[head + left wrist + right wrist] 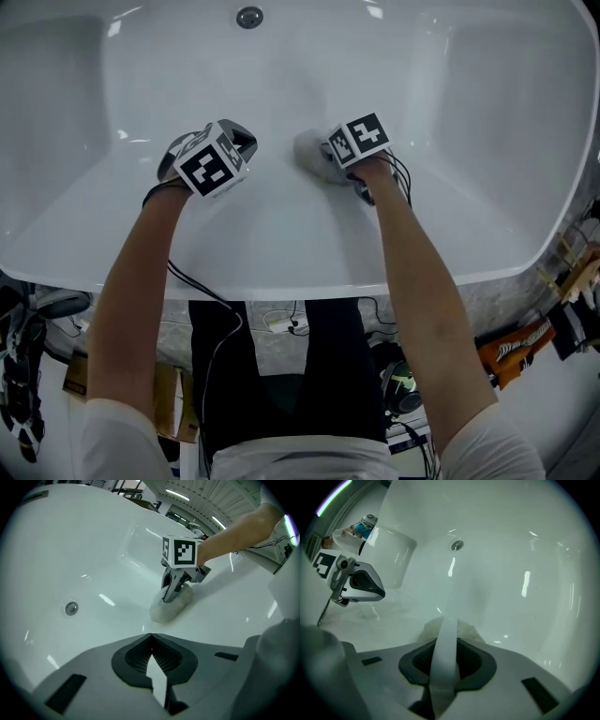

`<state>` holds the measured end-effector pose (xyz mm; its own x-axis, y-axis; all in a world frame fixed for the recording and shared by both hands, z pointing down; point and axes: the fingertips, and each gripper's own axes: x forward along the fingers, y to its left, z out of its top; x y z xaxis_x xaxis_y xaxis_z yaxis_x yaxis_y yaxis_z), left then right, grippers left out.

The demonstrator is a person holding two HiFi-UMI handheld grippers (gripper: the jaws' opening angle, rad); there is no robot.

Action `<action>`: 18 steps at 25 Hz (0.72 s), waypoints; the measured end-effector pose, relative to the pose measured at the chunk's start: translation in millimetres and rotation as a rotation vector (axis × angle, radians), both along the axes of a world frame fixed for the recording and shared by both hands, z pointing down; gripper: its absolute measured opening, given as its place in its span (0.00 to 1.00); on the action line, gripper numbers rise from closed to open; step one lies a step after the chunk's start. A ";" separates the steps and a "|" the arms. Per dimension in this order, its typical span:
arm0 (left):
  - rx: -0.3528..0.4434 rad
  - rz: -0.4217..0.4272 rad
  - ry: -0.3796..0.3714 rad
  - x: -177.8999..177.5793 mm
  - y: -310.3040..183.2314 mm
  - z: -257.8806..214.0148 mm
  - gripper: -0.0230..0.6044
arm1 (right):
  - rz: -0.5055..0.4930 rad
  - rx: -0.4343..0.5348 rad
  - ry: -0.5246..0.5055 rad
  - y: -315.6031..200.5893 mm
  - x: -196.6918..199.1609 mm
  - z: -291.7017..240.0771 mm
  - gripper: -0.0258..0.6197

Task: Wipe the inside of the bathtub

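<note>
head view: wiping stroke in hand on the bathtub's (281, 239) near inner wall
right tool (321, 161) clenched on a pale sponge (306, 148) pressed to the wall, mid-length; left tool (246, 141) closed on nothing, just beside. next probably calls for steady pressure, dragging toward the far edge

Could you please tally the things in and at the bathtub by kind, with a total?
Bathtub: 1
Round metal fitting: 1
Wiping cloth: 1
Grippers: 2, the left gripper and the right gripper
Total: 5
</note>
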<state>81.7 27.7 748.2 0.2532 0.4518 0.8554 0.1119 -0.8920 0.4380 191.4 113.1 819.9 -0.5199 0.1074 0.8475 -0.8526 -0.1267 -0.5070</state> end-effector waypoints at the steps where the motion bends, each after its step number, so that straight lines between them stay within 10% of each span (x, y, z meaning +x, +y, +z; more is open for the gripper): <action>1: -0.001 -0.004 0.000 -4.4 -2.7 0.0 0.05 | 0.000 0.001 -0.002 -3.5 -5.0 0.6 0.18; 18: 0.042 -0.075 -0.017 -95.6 -61.4 -7.1 0.05 | -0.037 0.036 -0.037 -66.0 -98.6 0.8 0.18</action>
